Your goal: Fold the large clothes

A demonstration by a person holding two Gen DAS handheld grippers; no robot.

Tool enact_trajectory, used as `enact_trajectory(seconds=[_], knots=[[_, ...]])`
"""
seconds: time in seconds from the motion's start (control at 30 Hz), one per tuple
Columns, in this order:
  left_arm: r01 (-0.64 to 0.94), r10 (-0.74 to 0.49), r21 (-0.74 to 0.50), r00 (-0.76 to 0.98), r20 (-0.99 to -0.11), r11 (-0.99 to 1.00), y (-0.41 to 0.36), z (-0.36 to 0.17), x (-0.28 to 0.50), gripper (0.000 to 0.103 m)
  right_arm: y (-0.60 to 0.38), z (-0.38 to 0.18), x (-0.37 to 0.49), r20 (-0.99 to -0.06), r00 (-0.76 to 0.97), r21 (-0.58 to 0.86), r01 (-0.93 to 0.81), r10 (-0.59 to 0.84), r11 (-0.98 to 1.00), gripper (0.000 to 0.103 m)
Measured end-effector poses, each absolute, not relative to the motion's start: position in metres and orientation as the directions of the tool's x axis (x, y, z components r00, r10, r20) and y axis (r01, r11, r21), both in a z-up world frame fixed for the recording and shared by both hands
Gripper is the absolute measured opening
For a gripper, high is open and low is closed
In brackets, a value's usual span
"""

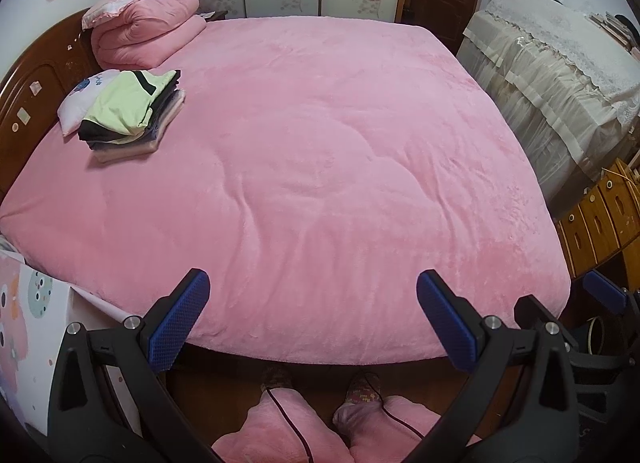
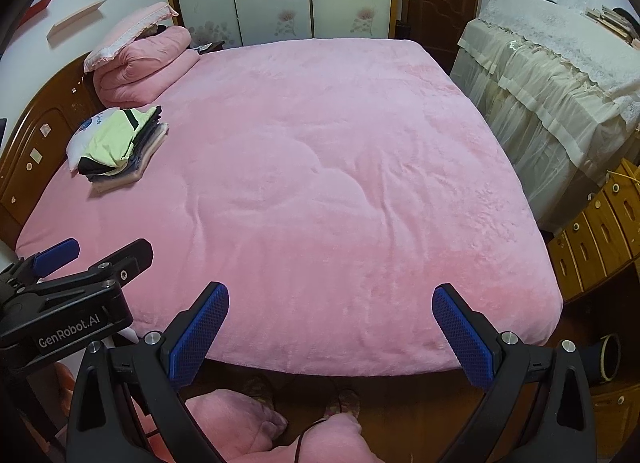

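A stack of folded clothes (image 1: pixel 132 115) with a light green garment on top lies at the far left of the pink bed (image 1: pixel 320 167); it also shows in the right wrist view (image 2: pixel 120 147). My left gripper (image 1: pixel 312 319) is open and empty, held above the bed's near edge. My right gripper (image 2: pixel 330 327) is open and empty, beside it over the same edge. The right gripper shows at the left view's right edge (image 1: pixel 568 311); the left gripper shows at the right view's left side (image 2: pixel 80 263). No unfolded garment lies on the bed.
A folded pink quilt (image 1: pixel 148 31) with a pillow on it sits at the head, by the wooden headboard (image 1: pixel 36 95). A white pillow (image 1: pixel 82 97) lies behind the stack. A lace-covered cabinet (image 1: pixel 560 75) and wooden drawers (image 1: pixel 600 219) stand right. My slippered feet (image 1: pixel 320 391) stand below.
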State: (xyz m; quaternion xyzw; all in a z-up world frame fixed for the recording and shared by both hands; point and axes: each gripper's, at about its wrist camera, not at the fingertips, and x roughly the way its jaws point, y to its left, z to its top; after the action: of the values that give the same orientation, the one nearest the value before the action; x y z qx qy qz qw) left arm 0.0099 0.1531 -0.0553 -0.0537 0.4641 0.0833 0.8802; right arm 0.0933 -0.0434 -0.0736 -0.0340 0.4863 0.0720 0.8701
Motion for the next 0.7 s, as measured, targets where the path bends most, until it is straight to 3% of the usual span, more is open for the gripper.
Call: enact_trajectory(seconds=[0.7], knots=[[-0.162,0.111,0.023,0.557,-0.823,0.987,0.1507,-0.0585,0.0173,0.103,-0.0468,-0.0784,0.1002,-0.88,0.461,0.04,-0.176,0.118,0.984,0.103]])
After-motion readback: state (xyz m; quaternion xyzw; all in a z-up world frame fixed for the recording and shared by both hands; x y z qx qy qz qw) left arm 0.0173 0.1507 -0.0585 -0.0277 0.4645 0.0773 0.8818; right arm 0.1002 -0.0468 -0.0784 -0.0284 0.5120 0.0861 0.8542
